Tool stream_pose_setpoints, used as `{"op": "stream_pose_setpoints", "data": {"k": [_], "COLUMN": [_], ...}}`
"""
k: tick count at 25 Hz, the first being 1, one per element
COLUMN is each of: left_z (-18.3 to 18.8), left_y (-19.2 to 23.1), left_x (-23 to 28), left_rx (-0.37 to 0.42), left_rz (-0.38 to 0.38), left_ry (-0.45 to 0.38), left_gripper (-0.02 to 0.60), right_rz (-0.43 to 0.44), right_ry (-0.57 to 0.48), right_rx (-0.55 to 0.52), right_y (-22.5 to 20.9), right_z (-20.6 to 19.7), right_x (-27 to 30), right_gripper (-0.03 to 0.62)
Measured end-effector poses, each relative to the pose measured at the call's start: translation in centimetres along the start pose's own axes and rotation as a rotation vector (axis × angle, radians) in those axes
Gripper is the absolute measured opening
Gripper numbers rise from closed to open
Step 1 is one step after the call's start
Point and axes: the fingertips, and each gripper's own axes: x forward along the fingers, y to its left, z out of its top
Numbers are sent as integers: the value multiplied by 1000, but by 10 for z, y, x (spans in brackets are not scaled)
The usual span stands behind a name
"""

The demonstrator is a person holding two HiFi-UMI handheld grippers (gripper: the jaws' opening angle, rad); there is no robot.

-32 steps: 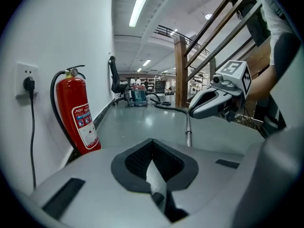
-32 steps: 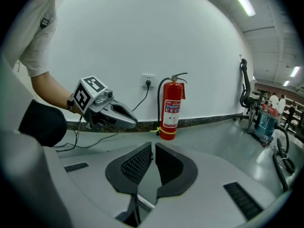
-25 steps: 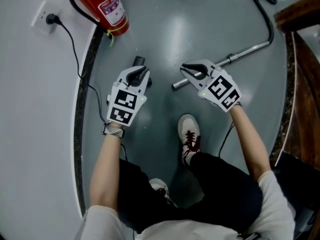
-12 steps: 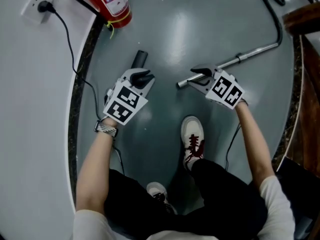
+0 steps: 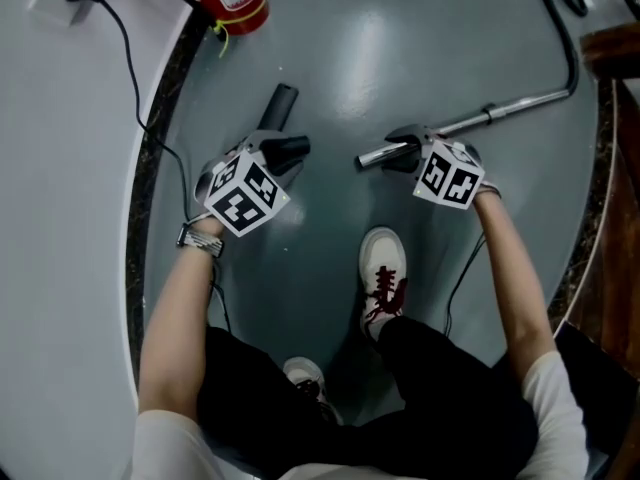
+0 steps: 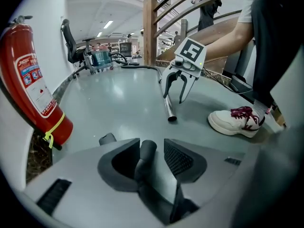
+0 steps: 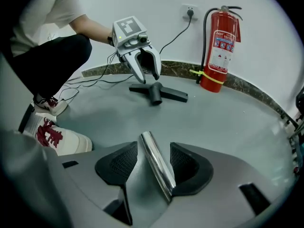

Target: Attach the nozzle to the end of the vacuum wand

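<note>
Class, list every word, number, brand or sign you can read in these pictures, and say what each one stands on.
Fire extinguisher label: printed lines, too small and blurred to read.
Left marker cube and right marker cube: black-and-white square patterns only, no letters or numbers.
No other readable text.

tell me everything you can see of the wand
The wand is a shiny chrome tube on the grey floor. Its open end points toward the black nozzle; past a collar, the far end joins a dark section. The right gripper's jaws, just opened, straddle it near the open end, pads off it.
</note>
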Motion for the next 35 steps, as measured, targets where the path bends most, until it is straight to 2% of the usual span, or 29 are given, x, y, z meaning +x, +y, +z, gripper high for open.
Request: {"op": "stream_pose_setpoints", "data": {"k": [3, 7, 9, 14, 21, 27, 30, 35], "left_z": [1, -7, -12, -9, -19, -32, -35, -39], "left_y": [3, 5, 6, 11, 7, 13, 15, 20], "left_x": [4, 11, 14, 18, 37, 43, 46, 51], "left_rx": [-16, 5, -16, -72, -23, 66, 94, 86], "left_rz": [-1, -1, -15, -25, -44, 6, 23, 27], "left_ry": [3, 56, 72, 50, 105, 163, 195, 214], "left_gripper": [164, 172, 181, 209, 222, 222, 222, 223], "right_rz": [4, 36, 49, 16, 13, 3, 5, 16], "right_ry": [42, 154, 186, 188, 252, 230, 242, 260], "right_rx": [-17, -119, -154, -99, -150, -72, -108, -168], "right_y": [-6, -7, -9, -25, -26, -27, -25, -22], "right_z": [-17, -37, -43, -59, -73, -76, -76, -69], "right_x": [3, 13, 16, 14, 25, 25, 25, 20], "right_gripper": [216, 225, 225, 225, 227, 219, 209, 195]}}
